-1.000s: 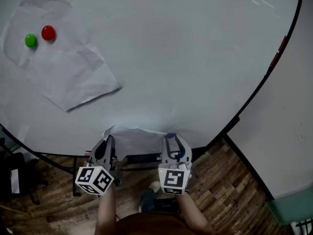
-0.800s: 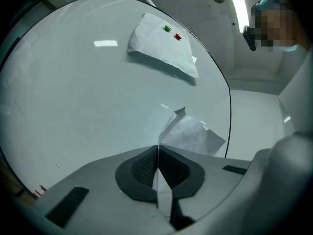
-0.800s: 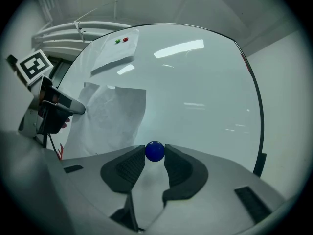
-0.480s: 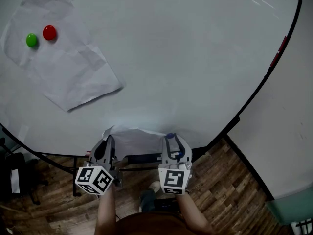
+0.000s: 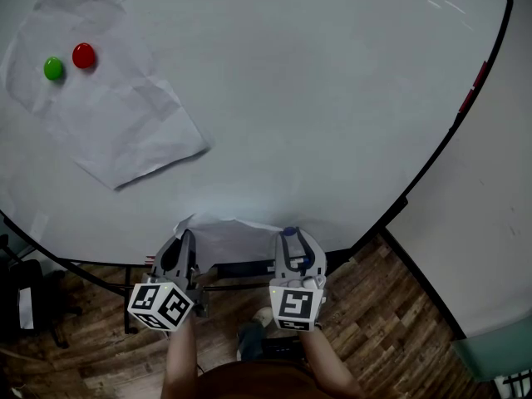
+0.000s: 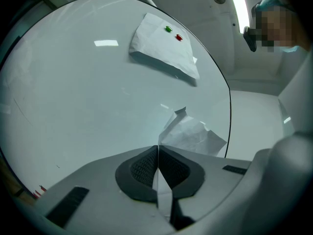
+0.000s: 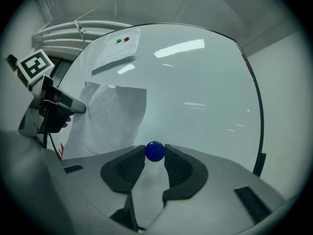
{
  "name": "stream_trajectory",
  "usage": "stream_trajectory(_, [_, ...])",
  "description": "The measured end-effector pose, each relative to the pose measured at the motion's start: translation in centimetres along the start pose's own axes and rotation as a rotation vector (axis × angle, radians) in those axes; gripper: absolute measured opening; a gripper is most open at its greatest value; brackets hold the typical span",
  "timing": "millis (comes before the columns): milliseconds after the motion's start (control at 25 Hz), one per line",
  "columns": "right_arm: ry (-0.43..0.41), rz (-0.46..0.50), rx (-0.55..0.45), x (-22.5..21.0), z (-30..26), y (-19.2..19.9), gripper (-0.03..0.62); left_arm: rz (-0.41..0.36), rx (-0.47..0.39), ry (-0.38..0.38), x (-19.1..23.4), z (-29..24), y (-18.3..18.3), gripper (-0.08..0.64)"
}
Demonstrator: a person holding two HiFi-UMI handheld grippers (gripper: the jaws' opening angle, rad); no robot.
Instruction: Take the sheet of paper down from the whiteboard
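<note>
— Anything able to go wrong from here?

— Plenty. Holding the loose sheet (image 6: 193,136) by one thin edge only, with the left tool (image 6: 157,148) pressed shut on the paper. Easy to tear, or to lose, with a quick pull. Better to lower slowly.

— And on the other side?

— Gripping a round blue magnet (image 7: 155,151) in the right tool (image 7: 155,155), with jaws apart by the width of the ball and pressing on both its sides. Could slip out of such a small hold, then drop to the wooden floor (image 5: 391,306), or probably jump back onto the whiteboard (image 5: 332,98).

— Where to find the sheet now?

— Low, at the bottom edge of the whiteboard, between the two tools, creased.

— Hard to make out anything?

— Yes. Cannot judge any contact between magnet and board, nor between sheet and board. Seeing nothing of the sheet's lower part in the head view, behind the tools. Also, far up at the left, a second sheet (image 5: 108,123), pinned under a green magnet (image 5: 53,68) and a red magnet (image 5: 83,55). Unclear, from the task sentence alone, about taking that one down as well.
</note>
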State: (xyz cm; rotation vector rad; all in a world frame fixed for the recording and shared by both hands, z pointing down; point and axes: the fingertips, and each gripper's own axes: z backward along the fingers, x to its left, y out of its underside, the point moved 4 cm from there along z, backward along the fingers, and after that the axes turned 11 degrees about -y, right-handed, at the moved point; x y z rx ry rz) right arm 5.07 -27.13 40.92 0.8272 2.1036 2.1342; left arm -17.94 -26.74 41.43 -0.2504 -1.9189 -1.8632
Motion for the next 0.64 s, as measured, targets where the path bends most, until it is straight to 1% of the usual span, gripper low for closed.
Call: stream_trajectory(640, [0.014, -0.011, 0.011, -0.8, 0.64, 0.54, 0.137, 0.002, -0.004, 0.002, -0.25, -0.08, 0.08, 0.025])
